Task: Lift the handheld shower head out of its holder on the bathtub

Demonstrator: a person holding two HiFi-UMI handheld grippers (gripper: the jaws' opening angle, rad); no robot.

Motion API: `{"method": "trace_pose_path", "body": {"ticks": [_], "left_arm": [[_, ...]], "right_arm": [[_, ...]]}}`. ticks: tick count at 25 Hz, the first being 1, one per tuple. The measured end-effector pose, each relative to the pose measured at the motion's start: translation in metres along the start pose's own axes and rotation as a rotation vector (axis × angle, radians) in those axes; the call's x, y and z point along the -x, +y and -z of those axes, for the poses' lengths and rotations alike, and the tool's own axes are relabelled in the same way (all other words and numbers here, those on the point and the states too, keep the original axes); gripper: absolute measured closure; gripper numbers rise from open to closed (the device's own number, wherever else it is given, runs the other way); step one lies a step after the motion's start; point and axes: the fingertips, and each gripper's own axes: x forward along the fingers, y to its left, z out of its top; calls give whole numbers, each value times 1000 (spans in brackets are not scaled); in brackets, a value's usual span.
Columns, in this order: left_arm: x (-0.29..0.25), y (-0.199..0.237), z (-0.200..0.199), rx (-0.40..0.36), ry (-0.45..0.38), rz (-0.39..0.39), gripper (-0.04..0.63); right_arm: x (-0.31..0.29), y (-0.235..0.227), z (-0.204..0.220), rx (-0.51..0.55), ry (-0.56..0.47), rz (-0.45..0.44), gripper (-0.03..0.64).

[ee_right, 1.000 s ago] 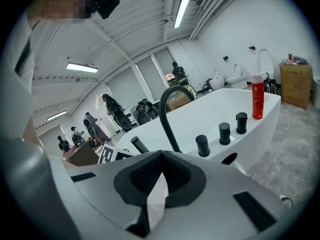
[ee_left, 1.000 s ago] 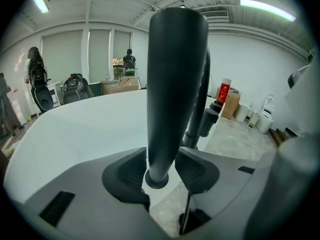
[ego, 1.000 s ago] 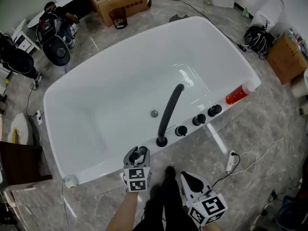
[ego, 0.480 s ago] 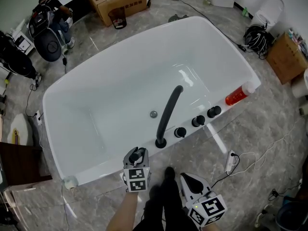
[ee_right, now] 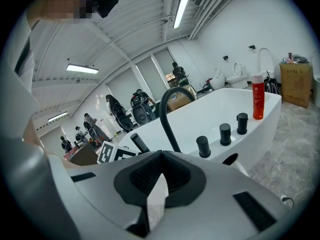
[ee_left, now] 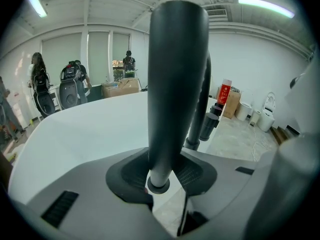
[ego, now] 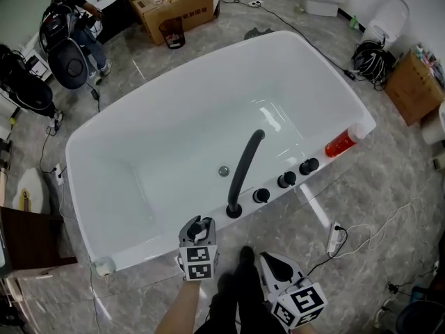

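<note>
The handheld shower head (ee_left: 176,84) is a black wand standing upright at the near rim of the white bathtub (ego: 334,82). My left gripper (ego: 199,224) is shut on it, both dark pads pressing its lower stem just above the round end. In the right gripper view the wand (ee_right: 139,142) shows beside the left gripper's marker cube. My right gripper (ego: 272,263) hangs over the floor, right of the left one and short of the tub. It is shut, with nothing between its fingertips (ee_right: 160,156).
A tall black curved spout (ego: 243,165) rises just right of the wand, followed by three black knobs (ego: 286,180) along the rim. A red bottle (ego: 341,143) lies at the tub's right corner. A power strip (ego: 334,235), cables and cardboard boxes (ego: 177,2) lie on the floor.
Both grippers hold the same places by the tub's near rim. The head view has shifted slightly, and a person at the far left has moved.
</note>
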Motion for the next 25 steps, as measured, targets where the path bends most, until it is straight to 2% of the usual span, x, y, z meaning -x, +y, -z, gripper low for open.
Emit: {"method": "trace_pose_path", "body": {"ticks": [25], "left_arm": [[76, -12, -66, -89, -100, 35, 443]], "right_arm": [[23, 25, -34, 79, -134, -40, 612]]}}
